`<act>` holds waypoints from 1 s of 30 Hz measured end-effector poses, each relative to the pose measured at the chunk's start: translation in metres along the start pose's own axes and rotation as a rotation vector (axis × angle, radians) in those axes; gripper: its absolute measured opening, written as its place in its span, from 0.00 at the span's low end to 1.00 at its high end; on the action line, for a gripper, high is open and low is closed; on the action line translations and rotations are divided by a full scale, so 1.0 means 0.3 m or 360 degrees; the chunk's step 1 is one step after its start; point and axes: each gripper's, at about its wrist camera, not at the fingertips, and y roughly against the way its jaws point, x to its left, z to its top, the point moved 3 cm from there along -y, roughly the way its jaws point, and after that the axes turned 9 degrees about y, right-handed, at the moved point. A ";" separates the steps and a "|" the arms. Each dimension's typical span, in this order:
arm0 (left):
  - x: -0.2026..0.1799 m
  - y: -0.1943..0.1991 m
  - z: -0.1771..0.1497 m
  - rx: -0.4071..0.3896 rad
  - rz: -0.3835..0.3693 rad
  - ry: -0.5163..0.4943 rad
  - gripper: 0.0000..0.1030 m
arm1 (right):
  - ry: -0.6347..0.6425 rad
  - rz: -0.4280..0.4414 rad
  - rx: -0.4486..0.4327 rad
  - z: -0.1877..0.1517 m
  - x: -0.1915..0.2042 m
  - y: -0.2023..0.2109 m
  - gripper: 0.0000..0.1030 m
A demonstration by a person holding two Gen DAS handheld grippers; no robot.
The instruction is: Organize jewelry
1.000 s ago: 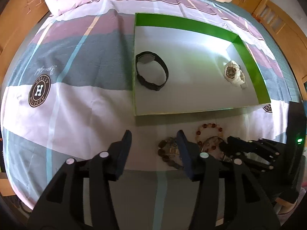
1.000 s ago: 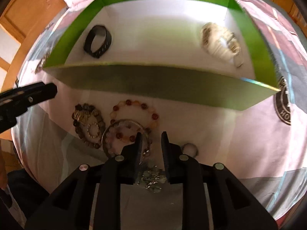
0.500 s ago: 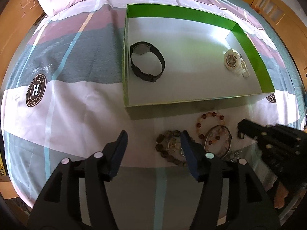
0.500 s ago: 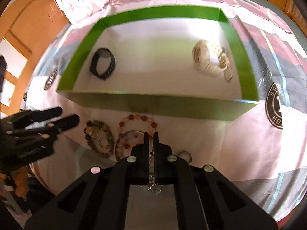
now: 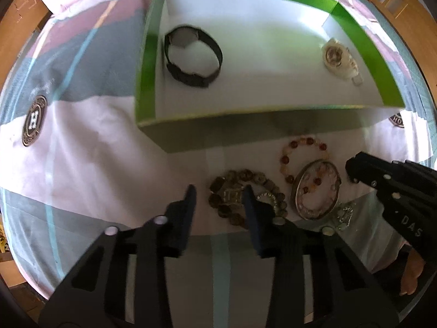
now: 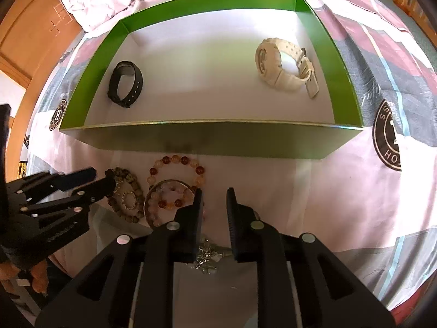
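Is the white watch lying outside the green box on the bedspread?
No. In the right wrist view the white watch lies on the floor of the green box, near its right wall, opposite the black watch.

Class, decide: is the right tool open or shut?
Open. In its own view the right tool shows a clear gap between its fingers, with bedsheet visible through it.
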 end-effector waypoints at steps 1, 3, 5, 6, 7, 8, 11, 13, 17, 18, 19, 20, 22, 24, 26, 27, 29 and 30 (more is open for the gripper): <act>-0.002 -0.006 -0.002 0.0010 -0.0003 -0.0003 0.31 | -0.0001 -0.0002 0.0004 -0.003 -0.001 -0.001 0.17; -0.011 -0.017 -0.007 0.0030 -0.0014 -0.0018 0.31 | -0.0006 -0.0004 0.0012 -0.003 0.000 -0.013 0.17; -0.025 -0.032 -0.019 0.0105 -0.0117 -0.0024 0.29 | -0.0016 0.0004 0.0015 -0.005 -0.005 -0.014 0.17; -0.032 -0.031 -0.026 0.0123 -0.0152 -0.0040 0.28 | -0.0026 0.0009 0.0011 -0.002 -0.006 -0.018 0.17; -0.035 -0.029 -0.030 0.0132 -0.0174 -0.0045 0.28 | -0.0037 0.0013 0.0004 0.000 -0.010 -0.019 0.17; -0.034 -0.024 -0.033 0.0145 -0.0210 -0.0040 0.28 | -0.0048 0.0015 -0.0006 0.003 -0.014 -0.023 0.17; -0.003 0.001 -0.024 0.0124 -0.0244 0.0018 0.31 | -0.0064 0.0015 -0.0044 0.013 -0.019 -0.029 0.17; 0.033 0.021 -0.007 0.0079 -0.0225 0.0076 0.33 | -0.0029 -0.0027 -0.0064 0.029 -0.011 -0.040 0.17; 0.070 0.021 -0.007 0.0079 -0.0200 0.0133 0.35 | 0.0024 -0.0077 -0.0060 0.045 0.015 -0.074 0.23; 0.068 0.021 -0.007 0.0080 -0.0192 0.0130 0.38 | 0.0034 -0.0093 -0.0059 0.047 0.020 -0.081 0.26; 0.062 0.020 -0.008 0.0073 -0.0180 0.0119 0.40 | 0.0041 -0.0102 -0.0058 0.048 0.025 -0.086 0.28; 0.064 0.022 -0.010 0.0067 -0.0173 0.0112 0.42 | 0.0052 -0.0111 -0.0053 0.048 0.030 -0.092 0.30; 0.059 0.022 -0.009 0.0056 -0.0162 0.0104 0.43 | 0.0096 -0.0139 -0.0051 0.046 0.047 -0.097 0.33; 0.056 0.019 -0.008 0.0052 -0.0160 0.0108 0.45 | 0.0139 -0.0161 -0.0049 0.045 0.063 -0.098 0.33; 0.046 0.012 -0.001 0.0047 -0.0164 0.0110 0.47 | 0.0167 -0.0164 -0.0044 0.042 0.073 -0.101 0.33; 0.044 0.012 0.001 0.0047 -0.0170 0.0114 0.47 | 0.0167 -0.0158 -0.0043 0.042 0.075 -0.099 0.33; 0.036 0.010 0.004 0.0049 -0.0178 0.0110 0.47 | 0.0145 -0.0117 -0.0040 0.043 0.070 -0.095 0.33; 0.032 0.006 0.003 0.0050 -0.0177 0.0103 0.47 | 0.0136 -0.0097 -0.0040 0.041 0.068 -0.096 0.33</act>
